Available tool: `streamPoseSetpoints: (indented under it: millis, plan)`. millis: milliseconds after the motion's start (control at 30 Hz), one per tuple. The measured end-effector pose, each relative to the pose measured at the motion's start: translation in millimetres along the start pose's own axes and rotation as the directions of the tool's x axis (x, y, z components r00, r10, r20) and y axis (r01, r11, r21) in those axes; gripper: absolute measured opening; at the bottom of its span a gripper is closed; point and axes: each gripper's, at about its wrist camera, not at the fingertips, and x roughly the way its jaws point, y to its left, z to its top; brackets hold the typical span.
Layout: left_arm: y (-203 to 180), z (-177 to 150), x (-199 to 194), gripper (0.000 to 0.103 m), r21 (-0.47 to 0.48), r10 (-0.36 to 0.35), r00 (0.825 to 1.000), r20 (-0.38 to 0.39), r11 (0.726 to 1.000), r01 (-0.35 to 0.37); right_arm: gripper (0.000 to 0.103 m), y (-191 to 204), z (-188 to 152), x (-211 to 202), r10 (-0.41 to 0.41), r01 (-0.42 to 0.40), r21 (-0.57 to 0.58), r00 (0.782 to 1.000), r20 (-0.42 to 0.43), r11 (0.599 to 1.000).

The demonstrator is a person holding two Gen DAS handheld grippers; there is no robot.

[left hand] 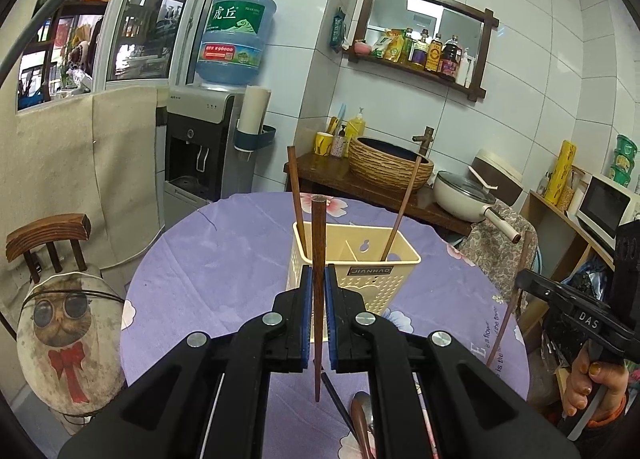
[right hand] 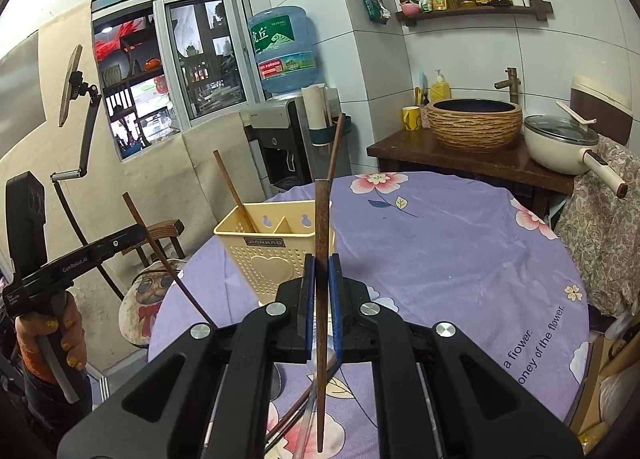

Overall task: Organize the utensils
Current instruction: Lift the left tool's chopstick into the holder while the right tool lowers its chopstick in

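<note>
We see dark matt wooden chopsticks, a cream perforated plastic utensil holder with a smooth finish, and lilac flowered cloth over the counter. The fingers look like black matt plastic with blue pads.

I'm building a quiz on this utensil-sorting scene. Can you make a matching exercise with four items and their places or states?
Items:
1. left gripper
2. cream utensil holder
3. purple floral tablecloth
4. cream pot

Places or states:
A. stands on the table with chopsticks in it
B. covers the round table
C. jaws shut on a brown chopstick held upright
D. sits on the dark counter beside the woven basin

Pairs: 1-C, 2-A, 3-B, 4-D
</note>
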Motion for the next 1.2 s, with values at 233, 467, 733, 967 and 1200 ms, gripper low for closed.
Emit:
streamPoseSetpoints:
  millis: [233,467,733,967,1200]
  plan:
    - [-1,17,-4,0.006,0.003,-0.051,0.999,0.002,0.999,0.051,0.007,0,16,1,0.058,-0.059,0.022,0.998,0.014,0.998]
    - [-9,58,-14,0.006,0.002,-0.099,0.993,0.056,0.995,0.099,0.007,14,59,-2,0.097,-0.097,-0.007,0.988,0.123,0.995]
    - [-21,130,-23,0.006,-0.022,-0.081,0.978,0.193,0.996,0.087,0.007,38,135,5,0.072,-0.078,0.005,0.943,0.326,0.997]
    - [-16,140,23,0.006,-0.061,0.01,0.985,0.172,0.998,0.001,0.007,53,140,45,-0.028,0.039,-0.02,0.92,0.392,0.999]
    - [-4,108,67,0.006,-0.088,0.034,0.996,0.078,0.996,-0.027,0.007,40,108,92,-0.056,0.053,0.019,0.942,0.332,0.998]
